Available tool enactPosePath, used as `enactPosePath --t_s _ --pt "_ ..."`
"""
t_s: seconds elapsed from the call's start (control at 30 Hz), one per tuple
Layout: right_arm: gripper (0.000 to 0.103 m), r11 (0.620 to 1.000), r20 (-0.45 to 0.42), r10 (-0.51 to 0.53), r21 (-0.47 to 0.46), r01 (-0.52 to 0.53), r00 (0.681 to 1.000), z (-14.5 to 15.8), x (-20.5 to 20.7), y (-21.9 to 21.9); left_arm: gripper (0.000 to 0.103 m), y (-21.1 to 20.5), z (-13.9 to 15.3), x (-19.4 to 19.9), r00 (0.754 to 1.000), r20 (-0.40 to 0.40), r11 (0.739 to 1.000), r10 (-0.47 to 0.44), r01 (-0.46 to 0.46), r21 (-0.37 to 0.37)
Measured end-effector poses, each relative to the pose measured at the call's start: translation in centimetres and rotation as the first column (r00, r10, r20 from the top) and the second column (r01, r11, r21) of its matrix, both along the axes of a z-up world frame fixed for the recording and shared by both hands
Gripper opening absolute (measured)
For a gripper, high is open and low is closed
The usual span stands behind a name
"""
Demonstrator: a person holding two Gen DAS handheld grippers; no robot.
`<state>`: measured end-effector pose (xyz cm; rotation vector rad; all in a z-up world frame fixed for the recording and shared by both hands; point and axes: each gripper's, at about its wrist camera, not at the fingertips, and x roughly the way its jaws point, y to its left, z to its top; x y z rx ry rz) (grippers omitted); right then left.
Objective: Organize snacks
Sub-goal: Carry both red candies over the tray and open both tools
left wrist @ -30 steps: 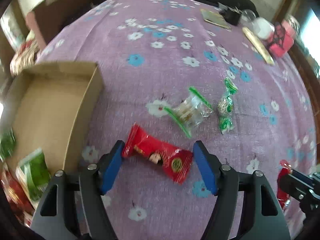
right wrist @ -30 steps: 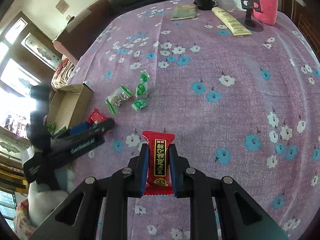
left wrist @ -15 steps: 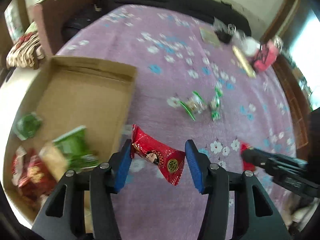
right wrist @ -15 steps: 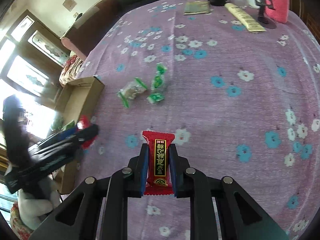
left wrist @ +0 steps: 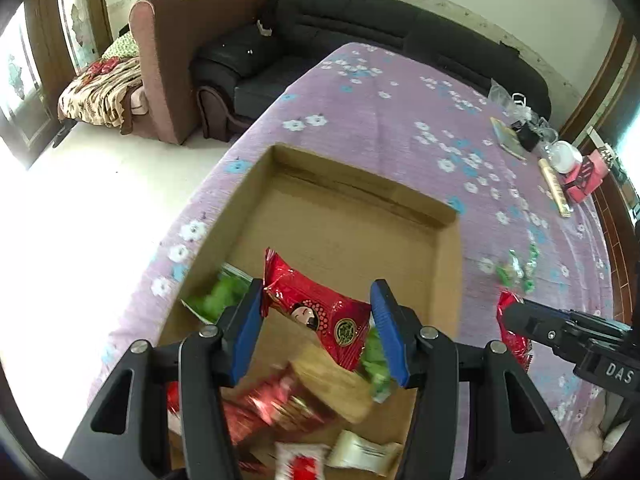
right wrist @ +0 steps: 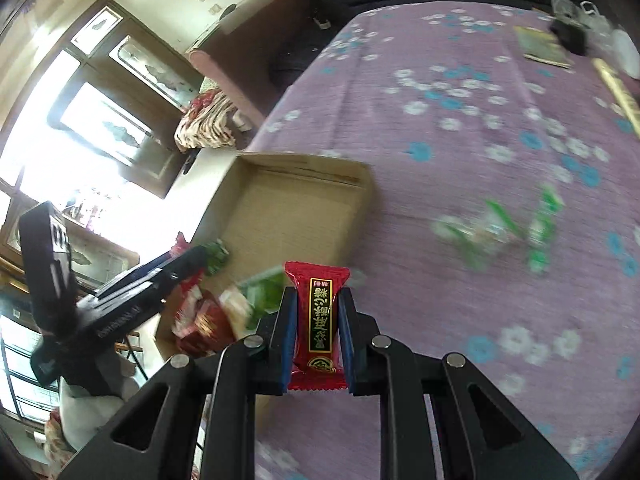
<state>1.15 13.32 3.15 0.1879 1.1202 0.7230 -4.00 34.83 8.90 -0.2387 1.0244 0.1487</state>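
One red snack packet with a face print (left wrist: 320, 314) is pinched lengthwise between the blue pads of the left gripper (left wrist: 320, 328) and is held above the one open cardboard box (left wrist: 348, 216). A second, narrow red packet (right wrist: 318, 322) is clamped upright in the right gripper (right wrist: 318, 332), beside the box. Several packets, too blurred to be counted, are seen inside the box. Two or three green-wrapped snacks (right wrist: 500, 232) are left on the flowered purple cloth (right wrist: 460, 128).

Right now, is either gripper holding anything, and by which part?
Left gripper holds a red snack packet by its two ends; right gripper clamps another red packet across its long sides.
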Motion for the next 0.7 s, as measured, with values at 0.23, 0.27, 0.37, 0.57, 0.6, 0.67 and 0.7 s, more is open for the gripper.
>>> enactPosePath --t_s 0.23,0.27,0.37,0.57,0.6,0.67,0.7 --pt "0.017 0.996 0.017 0.007 -0.086 -0.006 1.000 -2.0 2.2 7.0 0.056 3.1 -2.6 2.8 0.999 -0.040 1.000 -0.010 0.010 -0.023" --pt "0.017 0.995 0.017 0.004 -0.100 -0.002 1.000 -2.4 2.5 7.3 0.057 3.3 -3.0 3.1 0.999 -0.047 1.000 -0.013 0.012 -0.025" --pt "0.017 0.992 -0.011 -0.010 -0.129 0.009 1.000 -3.9 3.1 8.4 0.058 3.6 -3.9 3.4 0.998 -0.062 1.000 -0.025 0.024 -0.011" --pt "0.021 0.984 0.002 -0.004 -0.178 0.004 1.000 -4.8 3.2 10.2 0.062 3.1 -3.4 3.2 0.996 -0.039 0.997 -0.076 0.077 0.028" --pt "0.021 0.983 0.007 -0.008 -0.183 0.009 1.000 -4.7 3.3 10.3 0.065 3.1 -3.1 3.2 0.996 -0.036 0.996 -0.078 0.079 0.035" --pt "0.021 0.982 0.012 -0.018 -0.186 0.020 1.000 -4.3 3.4 10.3 0.070 3.3 -2.3 2.9 0.997 -0.019 0.996 -0.073 0.074 0.054" --pt "0.021 0.983 0.014 -0.025 -0.181 0.027 1.000 -4.1 3.4 10.1 0.071 3.3 -1.7 2.6 0.998 -0.005 0.996 -0.070 0.070 0.062"
